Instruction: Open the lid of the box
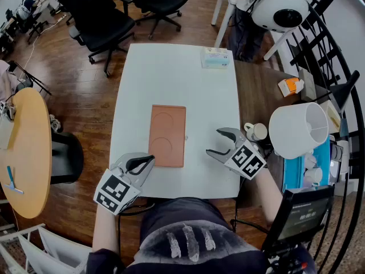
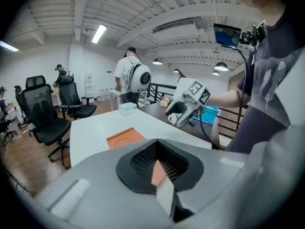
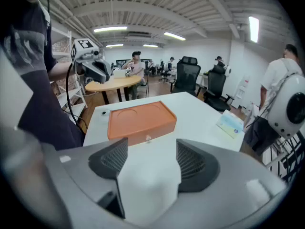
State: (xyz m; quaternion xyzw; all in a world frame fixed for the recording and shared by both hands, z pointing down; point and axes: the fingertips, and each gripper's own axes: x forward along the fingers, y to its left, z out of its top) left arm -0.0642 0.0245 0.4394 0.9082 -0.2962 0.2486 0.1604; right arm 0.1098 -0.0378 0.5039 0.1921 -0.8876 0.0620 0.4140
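On the white table (image 1: 171, 73) before me the orange box (image 1: 167, 135) lies flat and closed, its long side running straight away from me, its small latch (image 3: 147, 138) facing right. My right gripper (image 1: 214, 142) hangs beside that side, fingers wide apart on nothing. My left gripper (image 1: 149, 161), fingers pressed together, sits by the box's near left corner. A tissue pack (image 1: 217, 57) lies at the far edge; a mug (image 1: 256, 132) stands off right.

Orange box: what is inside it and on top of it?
Its lid is shut, so the inside cannot be seen. Nothing lies on top; the lid shows two round recesses. The box rests on the white table.
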